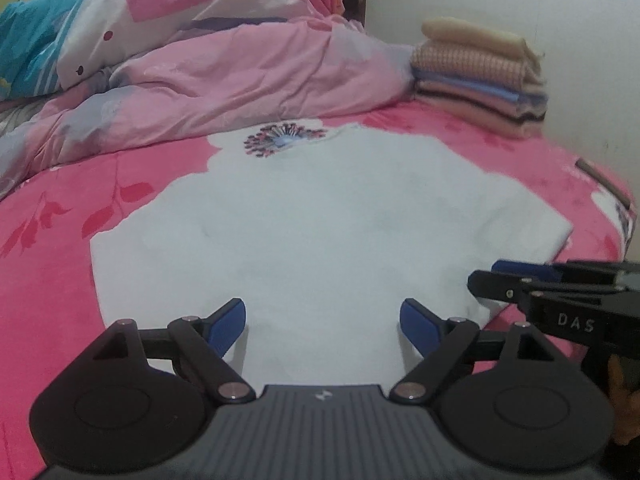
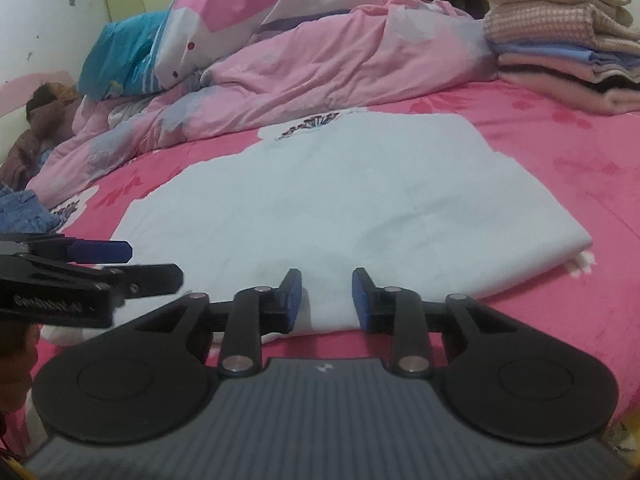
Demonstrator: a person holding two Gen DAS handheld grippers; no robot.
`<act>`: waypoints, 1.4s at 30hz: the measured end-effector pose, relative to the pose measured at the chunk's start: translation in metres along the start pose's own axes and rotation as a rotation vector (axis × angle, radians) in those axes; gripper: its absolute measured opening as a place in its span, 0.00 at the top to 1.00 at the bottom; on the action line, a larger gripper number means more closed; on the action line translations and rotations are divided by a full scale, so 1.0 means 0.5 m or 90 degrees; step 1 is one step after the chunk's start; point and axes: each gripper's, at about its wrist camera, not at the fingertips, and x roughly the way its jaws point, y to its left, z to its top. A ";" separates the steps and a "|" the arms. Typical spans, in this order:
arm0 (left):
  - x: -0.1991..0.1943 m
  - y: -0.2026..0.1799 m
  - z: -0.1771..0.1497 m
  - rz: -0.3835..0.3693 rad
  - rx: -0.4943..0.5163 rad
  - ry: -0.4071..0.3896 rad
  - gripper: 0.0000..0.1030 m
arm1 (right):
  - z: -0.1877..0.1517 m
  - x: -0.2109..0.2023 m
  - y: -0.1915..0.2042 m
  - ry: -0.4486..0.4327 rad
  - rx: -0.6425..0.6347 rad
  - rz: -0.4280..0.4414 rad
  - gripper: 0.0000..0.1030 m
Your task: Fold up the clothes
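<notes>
Left wrist view: left tool [image 1: 322, 320] wide, right tool [image 2: 326, 294] narrower, both empty at white garment [image 1: 320, 220] hem; next, pinch it.

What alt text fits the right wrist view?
An open right claw sits at the near edge of a white garment spread on a pink bed sheet. The left claw enters at left; folded clothes are stacked far right.

White garment [image 1: 320, 232] [image 2: 340, 208], folded flat into rough rectangle, lies spread on pink bed sheet [image 1: 48, 272], near edge toward 6 o'clock, far edge toward 12. Few faint creases, surface smooth. Stack of folded clothes [image 1: 480, 76] [image 2: 560, 52] at 1 o'clock: cream on top, checked, blue, pink below.
</notes>
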 end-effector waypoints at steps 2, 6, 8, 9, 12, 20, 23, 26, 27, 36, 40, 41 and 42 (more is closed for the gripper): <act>0.007 0.000 -0.006 0.009 0.003 0.014 0.16 | -0.002 0.001 0.004 0.005 -0.005 0.001 0.68; 0.019 0.008 -0.012 0.018 -0.001 0.030 0.13 | -0.003 0.003 0.008 0.012 -0.012 0.003 0.62; 0.020 0.010 -0.013 0.021 0.000 0.031 0.11 | -0.002 0.004 0.008 0.013 -0.012 0.005 0.61; 0.020 0.010 -0.013 0.021 0.000 0.032 0.11 | -0.002 0.004 0.008 0.013 -0.013 0.005 0.61; 0.020 0.012 -0.013 0.024 0.001 0.034 0.11 | -0.001 0.005 0.008 0.013 -0.014 0.004 0.61; 0.022 0.013 -0.012 0.026 -0.001 0.038 0.10 | -0.001 0.007 0.007 0.014 -0.016 0.004 0.60; 0.022 0.012 -0.012 0.026 -0.002 0.039 0.09 | 0.000 0.008 0.007 0.015 -0.017 0.004 0.60; 0.023 0.012 -0.012 0.027 -0.004 0.040 0.09 | 0.000 0.008 0.007 0.015 -0.018 0.004 0.59; 0.023 0.012 -0.011 0.028 -0.004 0.039 0.09 | 0.000 0.008 0.007 0.015 -0.018 0.004 0.59; -0.006 0.018 0.000 0.034 -0.004 0.004 0.09 | -0.001 0.008 0.007 0.016 -0.019 0.003 0.59; -0.007 0.010 0.004 0.028 0.003 0.003 0.09 | 0.000 0.009 0.005 0.016 -0.020 0.004 0.58; -0.006 0.008 0.004 0.026 0.004 0.005 0.09 | 0.000 0.009 0.005 0.016 -0.020 0.004 0.58; -0.005 0.007 0.004 0.025 0.005 0.006 0.09 | 0.000 0.009 0.004 0.017 -0.021 0.004 0.58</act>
